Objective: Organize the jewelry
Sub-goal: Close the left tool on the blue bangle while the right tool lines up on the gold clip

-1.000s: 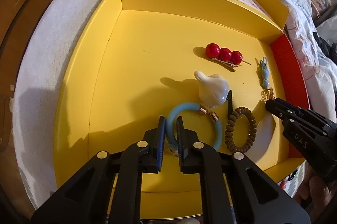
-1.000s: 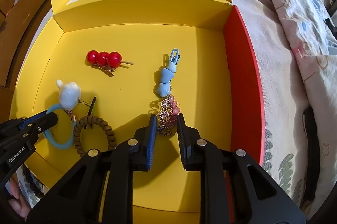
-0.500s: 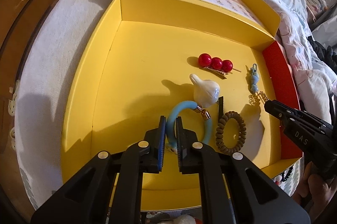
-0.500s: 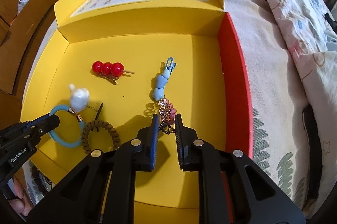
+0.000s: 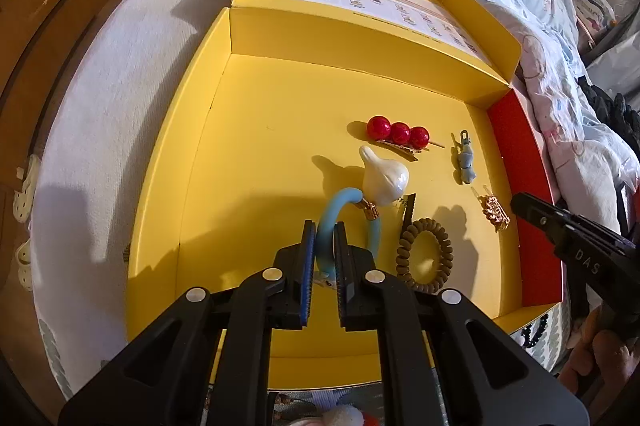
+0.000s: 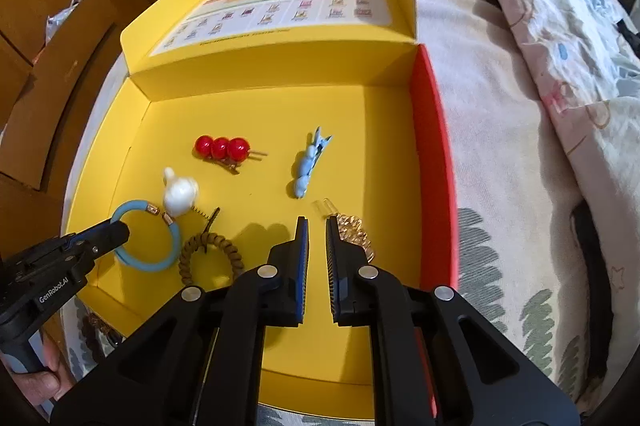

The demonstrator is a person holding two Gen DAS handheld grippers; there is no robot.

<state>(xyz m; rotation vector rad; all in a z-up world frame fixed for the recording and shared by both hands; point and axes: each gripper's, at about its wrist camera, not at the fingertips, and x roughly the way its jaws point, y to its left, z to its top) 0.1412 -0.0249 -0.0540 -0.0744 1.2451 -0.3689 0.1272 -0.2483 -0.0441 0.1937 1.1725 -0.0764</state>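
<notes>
Yellow cardboard formed the open box (image 5: 248, 161) lying on the bed (image 6: 520, 153), with one red side wall (image 6: 434, 145). Compared with a second earlier, the left gripper (image 5: 323, 238) remained clamped on the blue bracelet (image 5: 332, 222), whose loop with its white garlic-shaped charm (image 5: 386, 177) now rose up from the floor of the box instead of lying flat. The right gripper (image 6: 314, 238), which had straddled the gold and pink ornament (image 6: 354, 232) before, now stood with its jaws slightly apart and nothing between them; the ornament lay just right of the right fingertip, touching or nearly touching it, and separated from the blue star clip (image 6: 308, 165) it had been joined to.

From the left wrist camera the bracelet's lower arc ran between the blue pads (image 5: 307, 258), and the ornament showed as a small gold cluster near the red wall. From the right wrist camera the left gripper's tip sat inside the bracelet ring (image 6: 146, 242), and the printed sheet in the raised lid (image 6: 272, 13) was plainly visible. Both views showed the red bead hairpin (image 6: 222, 147) and the brown coil hair tie (image 6: 210, 258) lying on the box floor, the tie beside the bracelet.
</notes>
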